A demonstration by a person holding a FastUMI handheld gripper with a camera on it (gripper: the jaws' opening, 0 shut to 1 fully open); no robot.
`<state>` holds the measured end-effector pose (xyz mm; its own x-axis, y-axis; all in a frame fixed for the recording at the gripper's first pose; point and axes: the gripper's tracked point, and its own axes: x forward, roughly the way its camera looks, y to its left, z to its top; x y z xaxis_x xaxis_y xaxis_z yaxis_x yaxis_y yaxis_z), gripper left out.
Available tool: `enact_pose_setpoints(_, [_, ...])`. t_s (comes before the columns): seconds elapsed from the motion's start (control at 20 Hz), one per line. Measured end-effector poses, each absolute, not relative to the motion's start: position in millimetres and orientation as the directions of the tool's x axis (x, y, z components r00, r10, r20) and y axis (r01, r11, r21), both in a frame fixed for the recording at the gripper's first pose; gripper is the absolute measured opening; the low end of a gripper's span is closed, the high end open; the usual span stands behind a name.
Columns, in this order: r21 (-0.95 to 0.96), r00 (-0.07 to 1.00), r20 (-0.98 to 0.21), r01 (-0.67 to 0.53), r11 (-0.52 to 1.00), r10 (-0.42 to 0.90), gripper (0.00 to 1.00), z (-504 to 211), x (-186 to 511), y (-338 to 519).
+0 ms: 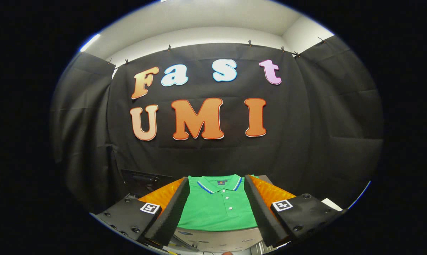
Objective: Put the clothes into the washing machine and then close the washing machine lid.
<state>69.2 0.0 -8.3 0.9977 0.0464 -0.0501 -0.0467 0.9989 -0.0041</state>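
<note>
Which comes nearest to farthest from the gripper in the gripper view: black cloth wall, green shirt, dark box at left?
Gripper is open.
1. Green shirt: folded flat, seen between the fingers, just ahead.
2. Dark box: beyond the left finger, behind the shirt's level.
3. Black cloth wall: farthest, behind everything.

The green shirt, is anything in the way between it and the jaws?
Nothing visible is. The gripper is open, and the folded green shirt lies flat just ahead, seen through the gap between its jaws, on a pale surface.
</note>
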Motion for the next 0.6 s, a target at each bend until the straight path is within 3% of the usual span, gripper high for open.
enact_pose_setpoints(0.3, [0.003,0.991,-0.134,0.003,1.000,-0.002,1.00,-29.1,119.7,-4.8])
enact_pose_setpoints(0.6, [0.013,0.951,-0.305,0.052,0.999,-0.046,1.00,-82.2,178.7,-13.3])
